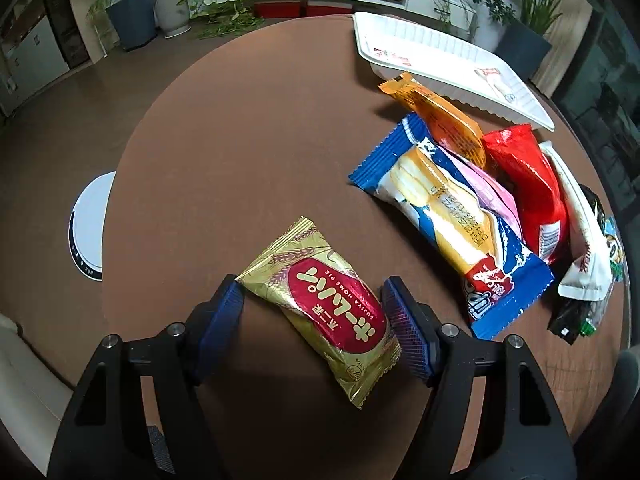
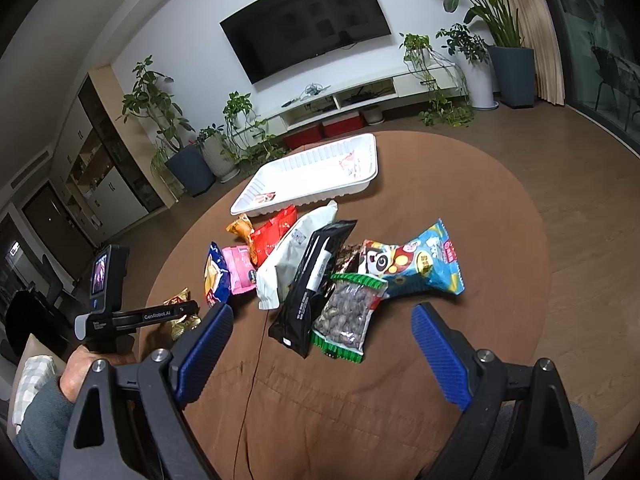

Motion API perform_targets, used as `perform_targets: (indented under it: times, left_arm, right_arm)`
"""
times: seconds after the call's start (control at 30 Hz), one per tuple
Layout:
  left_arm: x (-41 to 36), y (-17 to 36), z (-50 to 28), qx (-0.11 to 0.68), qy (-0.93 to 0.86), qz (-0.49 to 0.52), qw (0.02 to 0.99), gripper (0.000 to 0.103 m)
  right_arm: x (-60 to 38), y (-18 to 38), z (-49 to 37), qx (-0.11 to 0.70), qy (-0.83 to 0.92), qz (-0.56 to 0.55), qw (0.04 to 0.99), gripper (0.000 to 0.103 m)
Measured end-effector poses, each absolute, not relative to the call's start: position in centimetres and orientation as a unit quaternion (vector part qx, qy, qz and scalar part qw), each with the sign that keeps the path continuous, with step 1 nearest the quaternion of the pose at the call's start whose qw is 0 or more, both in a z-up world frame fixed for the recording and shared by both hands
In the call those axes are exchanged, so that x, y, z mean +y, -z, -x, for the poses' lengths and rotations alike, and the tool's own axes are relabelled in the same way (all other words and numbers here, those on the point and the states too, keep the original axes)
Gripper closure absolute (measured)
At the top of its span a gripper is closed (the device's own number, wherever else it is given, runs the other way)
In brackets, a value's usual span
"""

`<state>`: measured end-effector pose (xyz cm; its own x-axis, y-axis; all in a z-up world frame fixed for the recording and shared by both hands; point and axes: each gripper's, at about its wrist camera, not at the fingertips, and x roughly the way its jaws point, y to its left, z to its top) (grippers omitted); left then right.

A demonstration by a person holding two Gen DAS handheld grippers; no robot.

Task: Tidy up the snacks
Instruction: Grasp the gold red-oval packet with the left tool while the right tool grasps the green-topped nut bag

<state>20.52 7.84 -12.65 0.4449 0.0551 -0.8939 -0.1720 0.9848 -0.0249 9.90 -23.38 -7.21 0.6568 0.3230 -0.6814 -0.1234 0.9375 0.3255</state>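
Observation:
A gold and red snack pack [image 1: 324, 310] lies on the round brown table [image 1: 240, 160], between the open jaws of my left gripper [image 1: 312, 298]; the pads stand beside it, apart from it. It also shows in the right wrist view [image 2: 182, 312], partly hidden by the left gripper's body. A white tray [image 1: 448, 64] [image 2: 316, 172] sits at the far side. A heap of snack packs lies before it: blue [image 1: 452, 224], orange [image 1: 440, 116], red [image 1: 528, 188], white [image 2: 296, 252], black [image 2: 316, 280], a green-edged nut bag [image 2: 348, 312], a light blue bag [image 2: 416, 264]. My right gripper [image 2: 322, 320] is open and empty above the near table.
Potted plants [image 2: 192, 148] and a low TV cabinet [image 2: 360, 96] stand behind the table. A white round device [image 1: 90, 224] lies on the floor left of the table. The table's edge curves close on the left.

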Motion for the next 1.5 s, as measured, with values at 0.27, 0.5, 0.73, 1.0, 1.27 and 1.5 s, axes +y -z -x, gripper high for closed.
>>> perform_targets:
  times: [0.27, 0.5, 0.73, 1.0, 1.27, 1.5]
  left_arm:
    - [5.7, 12.5, -20.5, 0.519, -0.002, 0.032, 0.854, 0.054]
    - [6.2, 12.5, -20.3, 0.513, 0.02, 0.046, 0.857, 0.068]
    - [6.0, 12.6, -20.8, 0.513, 0.015, 0.047, 0.857, 0.067]
    - [6.5, 12.7, -21.0, 0.498, 0.005, 0.053, 0.865, 0.072]
    - [7.2, 12.7, -20.9, 0.497, 0.021, 0.069, 0.865, 0.073]
    - [7.2, 12.7, -20.2, 0.498, 0.037, 0.075, 0.863, 0.073]
  right_arm:
    - [-22.7, 8.3, -9.9, 0.419, -0.099, -0.11, 0.896, 0.01]
    - [-22.1, 10.3, -11.2, 0.455, -0.088, -0.111, 0.879, 0.013]
    - [-21.3, 11.7, -13.3, 0.476, -0.093, -0.137, 0.864, 0.022]
    - [-21.0, 13.0, -14.2, 0.491, -0.083, -0.148, 0.855, 0.023]
    - [-21.5, 13.8, -14.5, 0.498, -0.082, -0.165, 0.848, 0.035]
    - [-21.5, 14.3, -14.9, 0.505, -0.087, -0.171, 0.842, 0.04]
